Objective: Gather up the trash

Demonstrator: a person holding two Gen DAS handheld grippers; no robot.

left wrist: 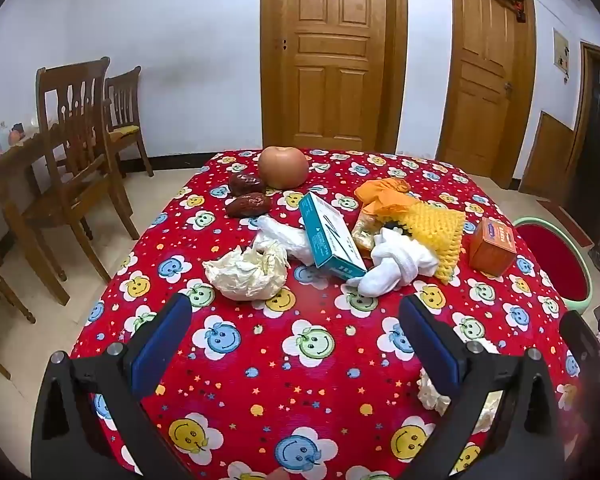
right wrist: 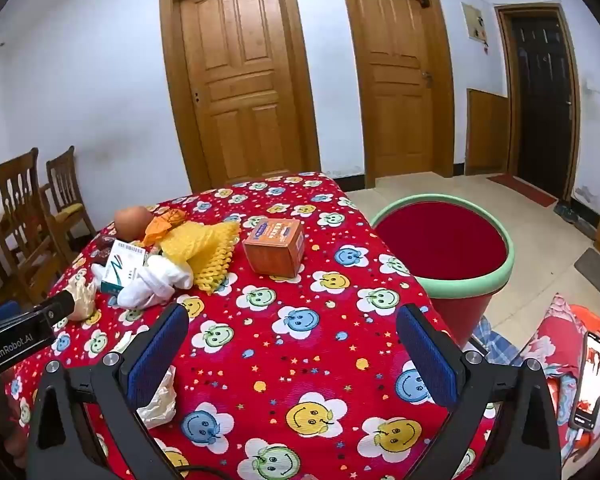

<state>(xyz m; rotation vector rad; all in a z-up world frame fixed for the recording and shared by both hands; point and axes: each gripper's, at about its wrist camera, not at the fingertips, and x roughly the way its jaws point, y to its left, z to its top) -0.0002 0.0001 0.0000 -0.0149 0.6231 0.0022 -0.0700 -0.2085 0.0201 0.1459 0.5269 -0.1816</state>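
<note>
On the red smiley tablecloth [left wrist: 300, 360] lie a crumpled cream paper wad [left wrist: 246, 270], a teal box [left wrist: 332, 236], knotted white cloth [left wrist: 396, 264], a yellow foam net [left wrist: 434, 236], an orange bag [left wrist: 384, 196] and an orange box [left wrist: 494, 246]. My left gripper [left wrist: 296, 312] is open, just short of the paper wad. My right gripper [right wrist: 292, 320] is open and empty over the cloth, nearer than the orange box [right wrist: 276, 246]. A red bin with a green rim [right wrist: 444, 248] stands right of the table. Another paper scrap [right wrist: 160, 396] lies by my right gripper's left finger.
An apple [left wrist: 284, 166] and two red dates [left wrist: 248, 196] sit at the table's far side. Wooden chairs [left wrist: 76, 152] stand left. Doors line the back wall. A phone [right wrist: 592, 384] rests on a person's lap at the right.
</note>
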